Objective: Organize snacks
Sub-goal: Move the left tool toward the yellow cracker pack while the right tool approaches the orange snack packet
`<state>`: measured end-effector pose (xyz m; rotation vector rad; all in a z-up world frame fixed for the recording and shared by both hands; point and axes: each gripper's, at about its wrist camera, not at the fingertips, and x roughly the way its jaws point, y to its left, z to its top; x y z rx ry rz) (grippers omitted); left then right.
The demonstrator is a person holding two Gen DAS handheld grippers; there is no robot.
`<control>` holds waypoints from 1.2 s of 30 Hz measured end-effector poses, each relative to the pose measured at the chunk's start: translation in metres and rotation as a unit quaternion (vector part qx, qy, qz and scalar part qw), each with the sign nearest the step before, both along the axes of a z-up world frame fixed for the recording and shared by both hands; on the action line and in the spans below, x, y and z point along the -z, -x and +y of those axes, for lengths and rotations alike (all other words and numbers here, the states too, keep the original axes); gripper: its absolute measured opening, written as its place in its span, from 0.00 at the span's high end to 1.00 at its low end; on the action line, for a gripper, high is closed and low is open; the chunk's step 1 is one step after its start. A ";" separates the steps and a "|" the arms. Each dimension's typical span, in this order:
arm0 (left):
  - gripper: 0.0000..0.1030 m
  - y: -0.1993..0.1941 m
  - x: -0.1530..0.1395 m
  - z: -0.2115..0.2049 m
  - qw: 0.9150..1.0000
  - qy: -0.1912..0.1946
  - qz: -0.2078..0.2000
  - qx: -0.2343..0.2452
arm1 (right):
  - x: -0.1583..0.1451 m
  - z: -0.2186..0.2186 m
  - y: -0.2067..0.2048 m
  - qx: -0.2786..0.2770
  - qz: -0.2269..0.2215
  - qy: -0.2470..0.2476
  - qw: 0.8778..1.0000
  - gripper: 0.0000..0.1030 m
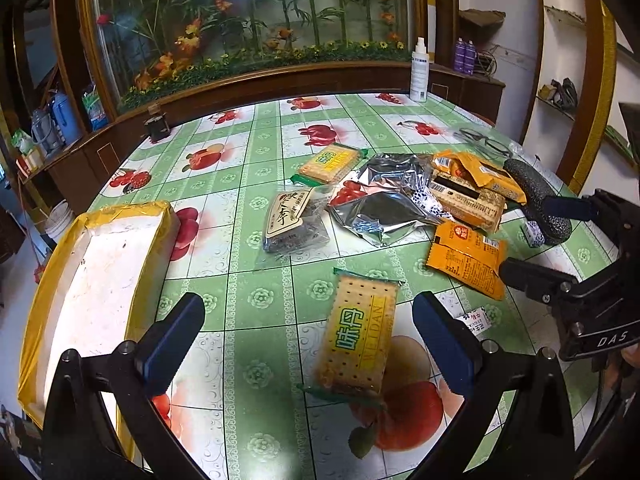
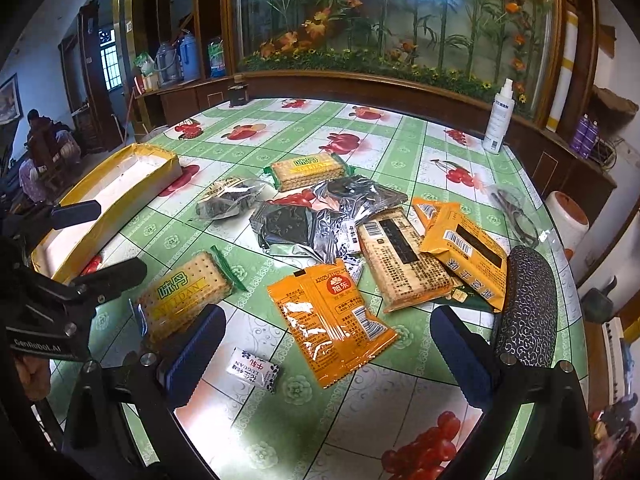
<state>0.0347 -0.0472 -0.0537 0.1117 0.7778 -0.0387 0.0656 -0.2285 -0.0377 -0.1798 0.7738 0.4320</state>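
Note:
Snack packets lie scattered on the round table. A yellow cracker pack [image 1: 357, 336] [image 2: 182, 295] lies flat between the fingers of my left gripper [image 1: 308, 340], which is open and empty just above it. My right gripper [image 2: 324, 356] is open and empty over an orange packet [image 2: 330, 320] [image 1: 468, 258] and a small white candy [image 2: 253, 369]. A second cracker pack [image 1: 330, 163] [image 2: 308, 170], a dark clear-wrapped cake [image 1: 290, 220] [image 2: 228, 198], silver foil packs [image 1: 384, 200] [image 2: 316, 216] and tan and orange biscuit packs [image 2: 404, 258] [image 2: 466, 246] lie further back. A yellow-rimmed white box [image 1: 104, 280] [image 2: 112, 196] sits at the left.
A black patterned glasses case [image 2: 528, 304] [image 1: 534, 200] lies by the right edge, with spectacles [image 2: 516, 212] behind it. A white spray bottle [image 2: 498, 120] [image 1: 420, 72] and a small dark jar [image 1: 158, 126] stand at the table's back edge [image 1: 280, 92]. A wooden cabinet with a flower panel is behind.

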 end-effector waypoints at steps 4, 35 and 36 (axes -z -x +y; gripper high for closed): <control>0.00 0.000 -0.002 -0.004 1.000 -0.006 -0.003 -0.001 | -0.002 0.000 0.001 -0.004 -0.004 0.001 1.000 0.00; 0.00 0.004 -0.011 0.010 0.998 0.053 0.001 -0.015 | -0.019 0.015 0.022 0.059 -0.058 0.078 0.993 0.00; 0.00 0.004 -0.010 0.012 0.998 0.057 0.001 -0.019 | -0.020 0.016 0.023 0.066 -0.065 0.088 0.992 0.00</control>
